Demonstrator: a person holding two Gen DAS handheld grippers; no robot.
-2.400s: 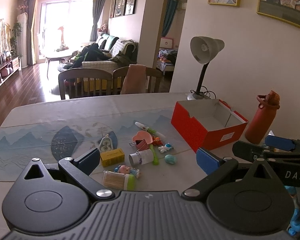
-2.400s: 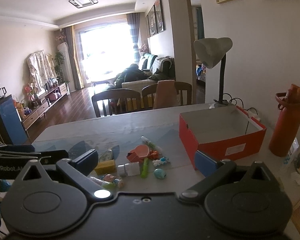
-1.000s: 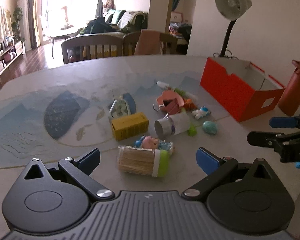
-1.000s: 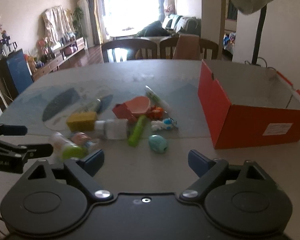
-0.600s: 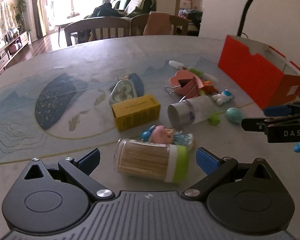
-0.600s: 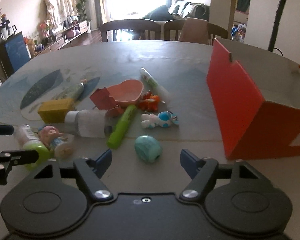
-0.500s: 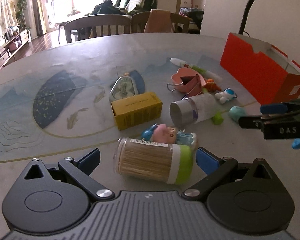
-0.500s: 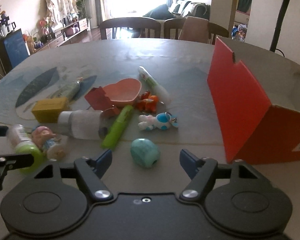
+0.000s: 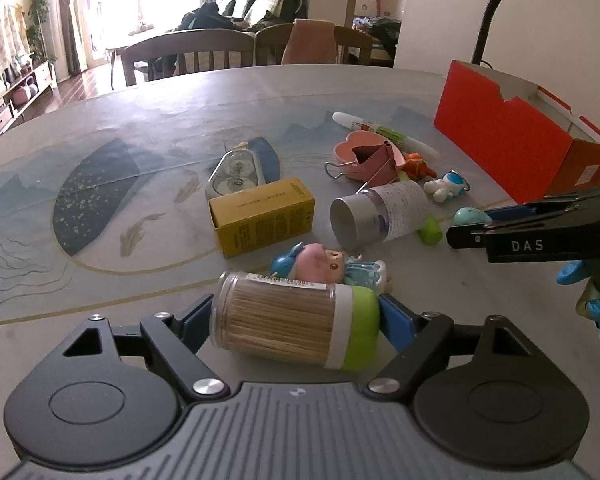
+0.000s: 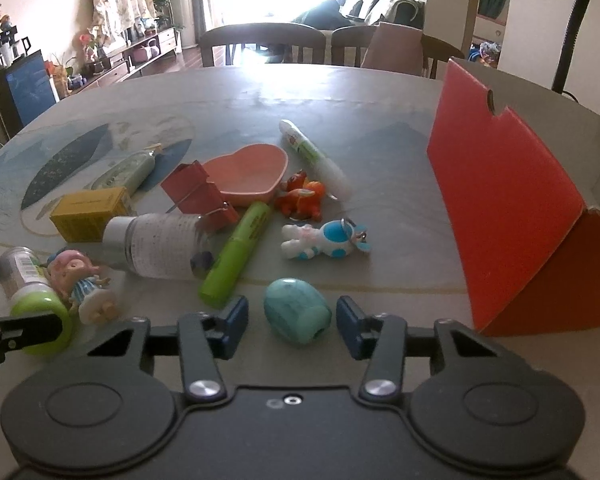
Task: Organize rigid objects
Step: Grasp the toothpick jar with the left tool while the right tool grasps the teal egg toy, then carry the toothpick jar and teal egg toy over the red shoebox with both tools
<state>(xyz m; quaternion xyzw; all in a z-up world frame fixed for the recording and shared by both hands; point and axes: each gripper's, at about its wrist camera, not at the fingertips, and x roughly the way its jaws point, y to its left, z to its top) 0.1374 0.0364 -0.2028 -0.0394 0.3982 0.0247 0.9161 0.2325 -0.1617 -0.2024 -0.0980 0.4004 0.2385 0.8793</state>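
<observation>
Two grippers low over the table (image 9: 148,112), both closing. Left gripper (image 9: 296,318), lower centre of its own view: blue pads at either end of the toothpick jar (image 9: 296,320), which lies on its side, green cap to the right; contact looks made at both ends, not certain. Right gripper (image 10: 292,320), lower centre of its view: teal egg-shaped sharpener (image 10: 298,314) between the pads, gaps visible on both sides, not yet pinched. Left view alone shows correction tape face (image 9: 236,172) and silver bottle cap (image 9: 350,222). Right view alone shows full green marker (image 10: 236,254) and inside wall of red box (image 10: 504,184), right of frame. Doll figure (image 9: 328,266) just behind jar.
</observation>
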